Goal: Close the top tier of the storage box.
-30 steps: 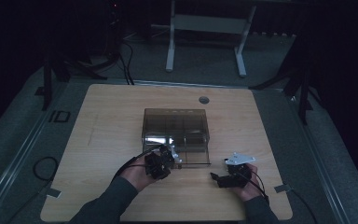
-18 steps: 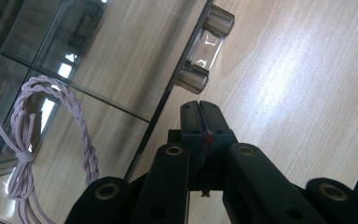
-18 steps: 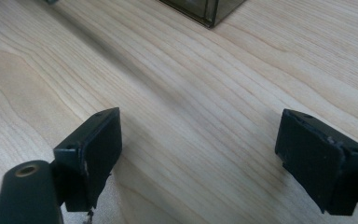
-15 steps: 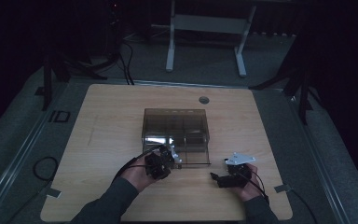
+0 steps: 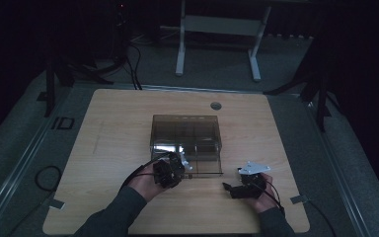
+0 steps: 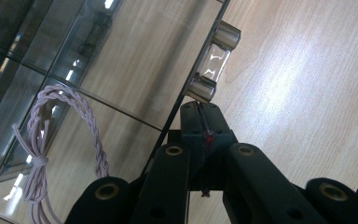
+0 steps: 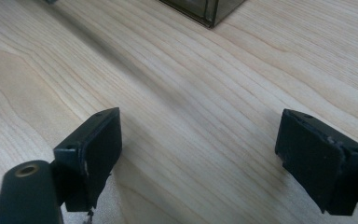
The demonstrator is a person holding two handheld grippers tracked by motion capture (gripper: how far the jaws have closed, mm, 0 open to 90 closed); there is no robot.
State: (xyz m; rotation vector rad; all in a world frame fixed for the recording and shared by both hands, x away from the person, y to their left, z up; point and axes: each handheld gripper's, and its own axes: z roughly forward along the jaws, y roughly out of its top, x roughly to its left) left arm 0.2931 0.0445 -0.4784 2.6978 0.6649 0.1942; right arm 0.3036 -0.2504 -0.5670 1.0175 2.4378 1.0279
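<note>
on table, left gripper pinches clear box lid edge.

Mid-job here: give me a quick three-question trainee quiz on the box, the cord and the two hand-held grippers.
1. True or false: the right hand-held gripper has its jaws apart over bare table.
2. What is the left hand-held gripper shut on? A) the pink cord B) the edge of the clear box lid beside its handle C) nothing
3. Where does the twisted pink cord lie?

Key
1. True.
2. B: the jaws pinch the lid edge just below the clear handle.
3. Inside a compartment of the clear box, tied in a bundle.
</note>
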